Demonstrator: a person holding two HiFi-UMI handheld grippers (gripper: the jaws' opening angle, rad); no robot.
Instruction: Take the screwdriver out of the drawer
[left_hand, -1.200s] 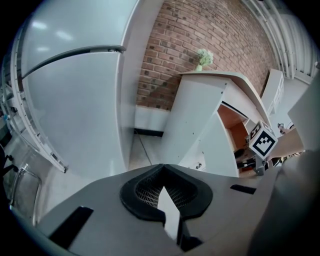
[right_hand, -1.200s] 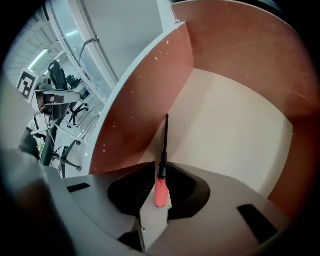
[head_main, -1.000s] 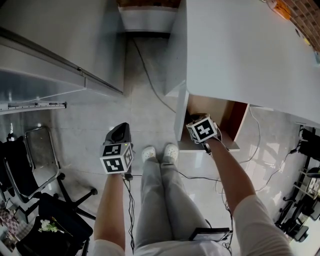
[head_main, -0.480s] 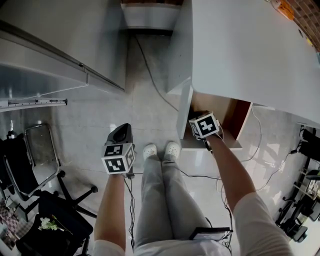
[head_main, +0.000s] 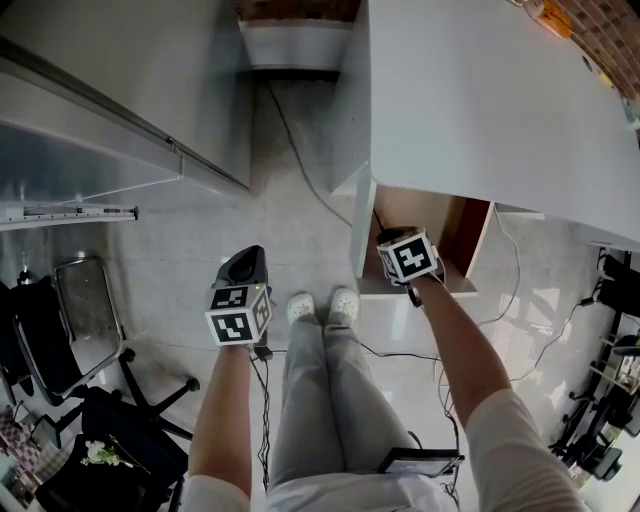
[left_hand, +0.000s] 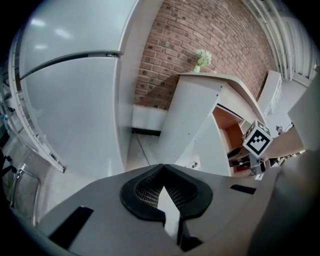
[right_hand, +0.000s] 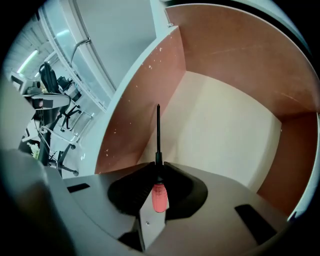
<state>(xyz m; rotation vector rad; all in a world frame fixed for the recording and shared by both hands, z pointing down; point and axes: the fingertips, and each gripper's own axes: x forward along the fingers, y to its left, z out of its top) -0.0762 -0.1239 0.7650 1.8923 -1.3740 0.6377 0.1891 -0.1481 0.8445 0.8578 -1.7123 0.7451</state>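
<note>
my right gripper (right_hand: 159, 167) is clamped shut on the screwdriver (right_hand: 159, 196). the red handle sits pinched between the two jaws, and the thin black shaft runs straight out ahead of them. the shaft points into the open drawer (right_hand: 150, 95), over its pale bottom and close along the reddish-brown left wall. i can't tell whether the tip touches anything. seen from the head view, this gripper hangs at the front of the drawer, which is pulled out from under the white table (head_main: 500, 110), and my right arm reaches forward to it.

my left gripper (left_hand: 162, 169) has its jaws closed together at the tips, with nothing held between them. it is out over the pale floor (head_main: 290, 200), well apart from the drawer and just left of my white shoes (head_main: 320, 305). its jaws face the side of the table and the brick wall (left_hand: 200, 30) behind.

a dark cable (head_main: 290, 130) trails across the floor beside the table. a black chair (head_main: 60, 330) stands off to my left.
</note>
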